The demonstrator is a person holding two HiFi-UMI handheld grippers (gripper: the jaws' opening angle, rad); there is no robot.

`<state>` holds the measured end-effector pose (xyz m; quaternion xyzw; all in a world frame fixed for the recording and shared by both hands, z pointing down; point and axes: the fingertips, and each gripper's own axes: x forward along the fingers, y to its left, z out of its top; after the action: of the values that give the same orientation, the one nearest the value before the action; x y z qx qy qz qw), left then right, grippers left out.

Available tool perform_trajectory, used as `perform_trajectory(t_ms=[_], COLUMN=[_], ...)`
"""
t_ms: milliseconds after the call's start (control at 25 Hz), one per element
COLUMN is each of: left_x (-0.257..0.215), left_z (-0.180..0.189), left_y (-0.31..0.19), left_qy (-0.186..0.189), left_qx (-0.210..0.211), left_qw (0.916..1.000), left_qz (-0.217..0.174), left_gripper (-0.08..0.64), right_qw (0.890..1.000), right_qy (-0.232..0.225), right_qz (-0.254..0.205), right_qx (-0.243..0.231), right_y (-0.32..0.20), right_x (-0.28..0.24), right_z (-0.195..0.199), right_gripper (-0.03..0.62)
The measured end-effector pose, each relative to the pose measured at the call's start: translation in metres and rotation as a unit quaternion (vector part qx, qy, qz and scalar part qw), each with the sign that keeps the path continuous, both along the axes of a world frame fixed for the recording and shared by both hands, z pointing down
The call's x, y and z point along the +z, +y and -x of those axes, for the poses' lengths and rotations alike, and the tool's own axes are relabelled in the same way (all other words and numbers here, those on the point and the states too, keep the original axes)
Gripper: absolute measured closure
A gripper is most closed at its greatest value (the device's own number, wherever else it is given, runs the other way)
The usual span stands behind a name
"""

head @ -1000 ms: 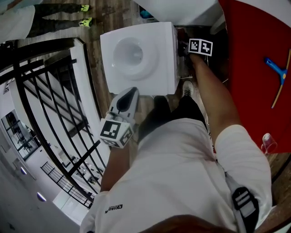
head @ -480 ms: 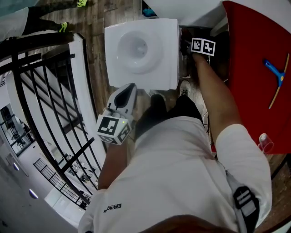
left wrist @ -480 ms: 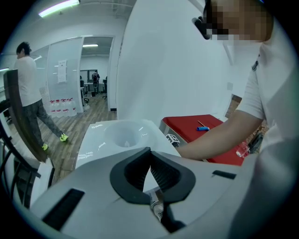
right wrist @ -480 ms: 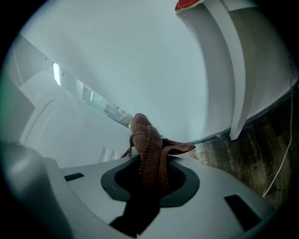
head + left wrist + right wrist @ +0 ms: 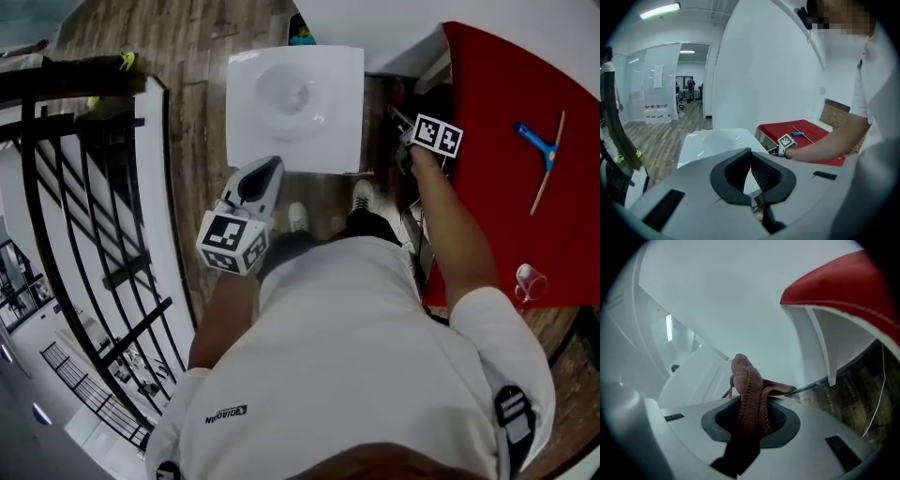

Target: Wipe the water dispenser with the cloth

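The wiping step is in hand, on the flank of the dispenser rather than its top. The right claw (image 5: 752, 416) is clenched on a rust-brown, ribbed terry cloth (image 5: 746, 380), whose bunched end sticks out past the jaw tips toward a plain white panel. In the head view this claw sits low at the 3 o'clock side of the boxy white water dispenser (image 5: 295, 98), in the narrow gap between it and the red-covered surface (image 5: 497, 112). No view shows for sure whether the cloth is pressed to the panel or just short of it.

The left claw (image 5: 750, 157) is pinched together with nothing in it. It hangs near the dispenser's 6 o'clock edge, apart from the cabinet, and takes no part in the work.

The recessed top with its round bowl looks bare, and whether it has been wiped cannot be judged from here.

The next move likely calls for pushing the cloth flat against the side wall and drawing it along in strokes. The grip must stay firm so the fabric does not slip out. The claw's body should be kept off the red surface's edge at 3 o'clock.
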<state>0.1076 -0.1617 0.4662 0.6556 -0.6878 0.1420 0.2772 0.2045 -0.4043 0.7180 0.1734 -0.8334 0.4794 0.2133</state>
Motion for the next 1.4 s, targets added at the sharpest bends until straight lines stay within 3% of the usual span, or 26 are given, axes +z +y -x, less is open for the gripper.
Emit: perform_trajectory(t_ms=[240, 480, 680, 880, 1000, 1080, 1280, 1360, 1400], left_x=[-0.006, 0.0, 0.011, 0.01, 0.009, 0.008, 0.009, 0.008, 0.008], left_z=[-0.005, 0.011, 0.043, 0.052, 0.06, 0.063, 0.072, 0.076, 0.079], left_y=[0.016, 0.058, 0.092, 0.117, 0.129, 0.142, 0.177, 0.189, 0.195], left_qy=[0.004, -0.001, 0.02, 0.032, 0.037, 0.042, 0.044, 0.041, 0.04], left_qx=[0.043, 0.063, 0.042, 0.037, 0.032, 0.027, 0.013, 0.003, -0.003], left_qw=[0.9988, 0.9976, 0.9984, 0.9975, 0.9968, 0.9965, 0.9966, 0.9966, 0.9966], left_qz=[-0.023, -0.029, -0.033, -0.052, -0.063, -0.068, -0.068, -0.071, -0.072], left_gripper=[0.563, 0.563, 0.563, 0.563, 0.563, 0.563, 0.563, 0.563, 0.563], right_qw=[0.999, 0.989, 0.958, 0.922, 0.882, 0.84, 0.72, 0.684, 0.672], right_qy=[-0.022, -0.018, 0.01, 0.027, 0.051, 0.074, 0.132, 0.147, 0.153], right_qz=[-0.034, -0.149, -0.273, -0.344, -0.397, -0.44, -0.528, -0.547, -0.552], right_qx=[0.01, -0.003, -0.085, -0.175, -0.249, -0.308, -0.431, -0.46, -0.47], right_y=[0.042, 0.095, 0.151, 0.214, 0.246, 0.269, 0.316, 0.324, 0.327], right_x=[-0.077, -0.158, -0.204, -0.221, -0.22, -0.217, -0.192, -0.183, -0.18], right_z=[-0.038, -0.045, -0.009, 0.043, 0.089, 0.121, 0.189, 0.203, 0.208], right_gripper=[0.496, 0.495, 0.496, 0.495, 0.495, 0.495, 0.496, 0.495, 0.495])
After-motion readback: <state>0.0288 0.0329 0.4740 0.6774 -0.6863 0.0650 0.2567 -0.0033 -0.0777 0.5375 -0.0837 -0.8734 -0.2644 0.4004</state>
